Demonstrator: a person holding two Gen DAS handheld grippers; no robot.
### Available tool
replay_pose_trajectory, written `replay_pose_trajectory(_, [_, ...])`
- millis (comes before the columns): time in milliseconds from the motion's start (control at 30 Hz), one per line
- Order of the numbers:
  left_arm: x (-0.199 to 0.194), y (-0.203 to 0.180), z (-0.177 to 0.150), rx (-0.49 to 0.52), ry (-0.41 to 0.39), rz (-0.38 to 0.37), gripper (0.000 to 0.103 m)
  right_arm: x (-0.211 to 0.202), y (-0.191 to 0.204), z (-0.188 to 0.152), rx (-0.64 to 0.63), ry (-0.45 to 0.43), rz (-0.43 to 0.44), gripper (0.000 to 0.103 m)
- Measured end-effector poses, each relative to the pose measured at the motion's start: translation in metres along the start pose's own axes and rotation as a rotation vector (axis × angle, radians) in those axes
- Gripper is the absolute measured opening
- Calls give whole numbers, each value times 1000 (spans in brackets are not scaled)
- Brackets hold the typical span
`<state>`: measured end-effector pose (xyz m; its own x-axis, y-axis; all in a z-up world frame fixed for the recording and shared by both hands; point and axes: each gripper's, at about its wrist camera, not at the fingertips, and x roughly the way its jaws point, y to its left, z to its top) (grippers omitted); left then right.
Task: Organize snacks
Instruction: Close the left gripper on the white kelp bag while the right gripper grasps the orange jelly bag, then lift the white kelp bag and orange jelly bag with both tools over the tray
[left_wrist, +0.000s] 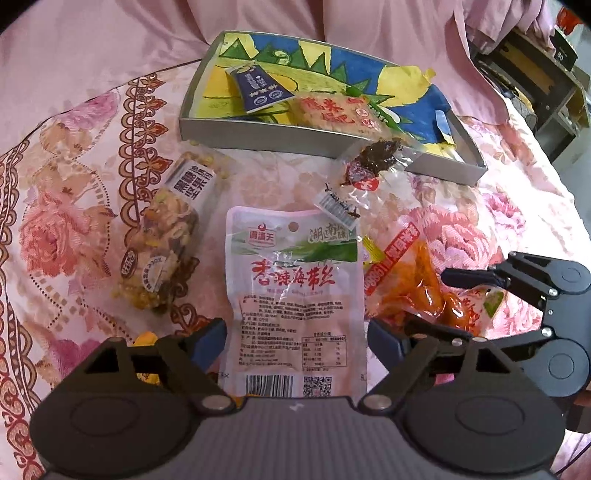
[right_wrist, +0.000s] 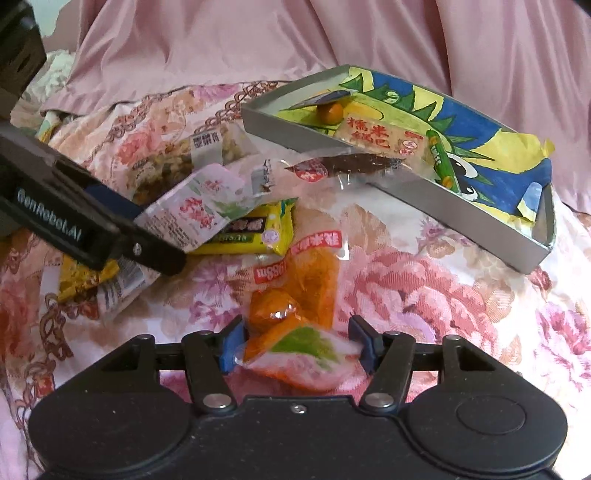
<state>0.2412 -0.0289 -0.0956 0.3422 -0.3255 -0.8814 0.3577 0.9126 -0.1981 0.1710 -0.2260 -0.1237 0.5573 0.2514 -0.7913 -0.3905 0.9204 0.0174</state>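
Right gripper (right_wrist: 295, 349) pinching orange packet (right_wrist: 291, 295); left gripper (left_wrist: 295, 332) (jaws wide) straddling white pouch (left_wrist: 295, 295): close squarely, lifting toward tray (left_wrist: 295, 136)

Seaweed packet (left_wrist: 295, 295): its bottom edge slips behind your left gripper's body.
Yellow packet (right_wrist: 255, 229): the seaweed packet covers most of it.
Small print: too fine to read.
Shelf (left_wrist: 535, 74): cut off by the picture's edge.

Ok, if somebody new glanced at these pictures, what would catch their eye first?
Probably the shallow grey box with its bright blue, yellow and green lining, lying at the back of the flowered bedspread. In front of it snack packets lie scattered: the white seaweed packet sits between the left tongs, the orange packet between the right tongs.
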Motion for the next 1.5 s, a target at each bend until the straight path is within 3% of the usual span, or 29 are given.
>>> replay_pose_trajectory(333, [16, -6, 3, 47, 37, 39, 93, 10, 7, 3, -54, -5, -13, 74])
replay_pose_trajectory(567, [19, 3, 4, 6, 42, 39, 83, 14, 9, 6, -57, -34, -7, 81])
replay_pose_trajectory(633, [17, 4, 4, 3, 39, 37, 80, 18, 9, 4, -61, -22, -10, 77])
replay_pose_trajectory(800, [11, 5, 4, -5, 34, 36, 71, 19, 9, 4, -46, -13, -19, 56])
replay_pose_trajectory(1033, [2, 10, 1, -61, 15, 23, 54, 12, 16, 1, -79, -14, -45, 51])
replay_pose_trajectory(1300, [-11, 17, -2, -131, -14, 3, 50, -1, 19, -2, -96, -33, -78, 46])
replay_pose_trajectory(1500, [-31, 11, -3, -118, -94, -28, 50, -15, 22, 0, -89, -86, -82, 44])
